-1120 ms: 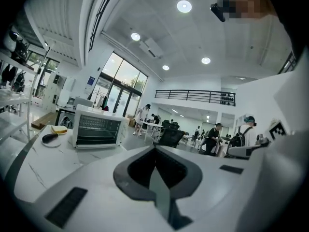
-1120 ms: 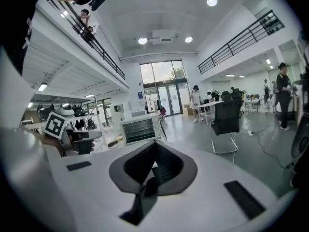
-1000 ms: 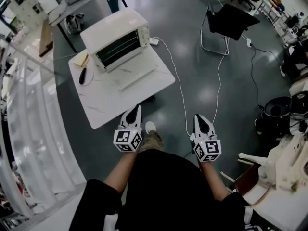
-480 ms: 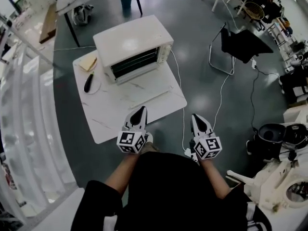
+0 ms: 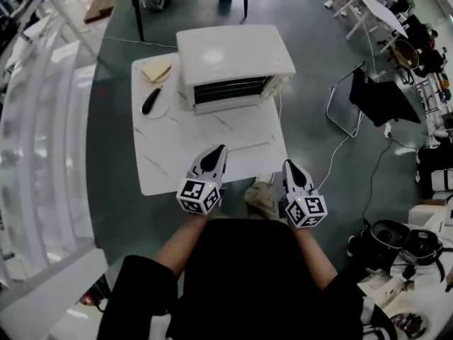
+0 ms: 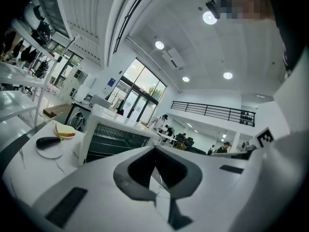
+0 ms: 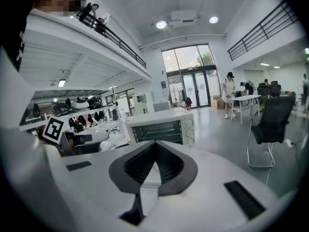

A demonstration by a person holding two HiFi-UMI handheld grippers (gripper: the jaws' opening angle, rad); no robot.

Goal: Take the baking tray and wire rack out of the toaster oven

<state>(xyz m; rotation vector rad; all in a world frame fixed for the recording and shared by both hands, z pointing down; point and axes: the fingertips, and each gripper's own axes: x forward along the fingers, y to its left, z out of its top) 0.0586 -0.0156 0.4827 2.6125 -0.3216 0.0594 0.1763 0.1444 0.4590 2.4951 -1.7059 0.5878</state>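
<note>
Two grippers: left gripper [image 5: 221,149] and right gripper [image 5: 288,164] both have jaws fully together, nothing between them, same as a second ago.
Change, oven: toaster oven [image 5: 233,55] was up-left and skewed in the head view, now top centre, bigger, front squared to the person.
Change, left: tip was at the table's near corner, now over the near edge of the table [image 5: 177,161], pointing at the oven.
Change, right: was over bare floor well right of the table, now just off the table's near right corner, over floor.
Change, chair: black chair [image 5: 382,98] went from top centre to the right edge of the head view.
Task things: oven sits at the far edge of the table. Bars of the wire rack [image 5: 230,88] show in the dark front opening. Baking tray can't be made out.
Door: open or shut, can't tell.
In the way: bare tabletop between grippers and oven front.
Left of oven: plate [image 6: 48,152] with a black-handled tool [image 6: 48,141] lying on it. Bread slice [image 6: 64,130] just beyond the plate, near the far left corner.
Floor: white cable [image 5: 347,144] runs from the oven's right side toward the chair; person's shoe [image 5: 262,198] between the grippers.
</note>
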